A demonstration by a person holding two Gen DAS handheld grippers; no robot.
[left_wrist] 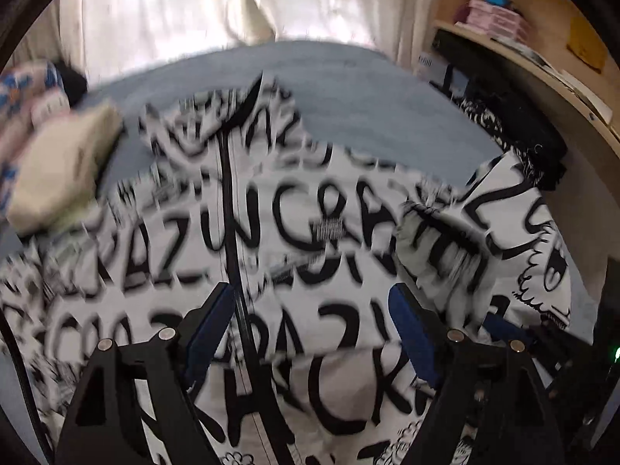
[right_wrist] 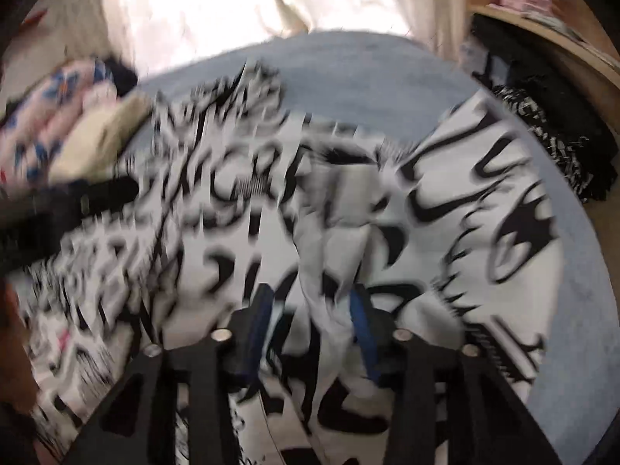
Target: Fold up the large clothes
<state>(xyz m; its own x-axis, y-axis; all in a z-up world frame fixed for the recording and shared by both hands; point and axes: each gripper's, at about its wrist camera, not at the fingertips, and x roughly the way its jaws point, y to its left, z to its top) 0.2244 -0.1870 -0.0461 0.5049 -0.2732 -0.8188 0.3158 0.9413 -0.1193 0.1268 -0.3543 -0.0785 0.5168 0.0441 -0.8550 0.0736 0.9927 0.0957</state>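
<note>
A large white garment (left_wrist: pixel 310 201) printed with big black letters lies spread on the blue bedsheet (left_wrist: pixel 368 97), with a black zip line running down its middle. My left gripper (left_wrist: pixel 310 321) hovers over it, open wide, with nothing pinched between its blue pads (left_wrist: pixel 209 329). In the right wrist view the same garment (right_wrist: pixel 484 213) is badly blurred. A raised ridge of its white cloth (right_wrist: pixel 325 271) stands between the jaws of my right gripper (right_wrist: pixel 314 321). The ridge lies against the right pad (right_wrist: pixel 362 321) and apart from the left one, so this gripper is open.
A stack of folded clothes, cream (left_wrist: pixel 62 170) and pink-blue (left_wrist: pixel 19 93), sits at the bed's left edge. A dark black-and-white garment (left_wrist: pixel 515 124) lies at the right under a wooden shelf (left_wrist: pixel 542 62). White curtains (left_wrist: pixel 174 11) hang behind the bed.
</note>
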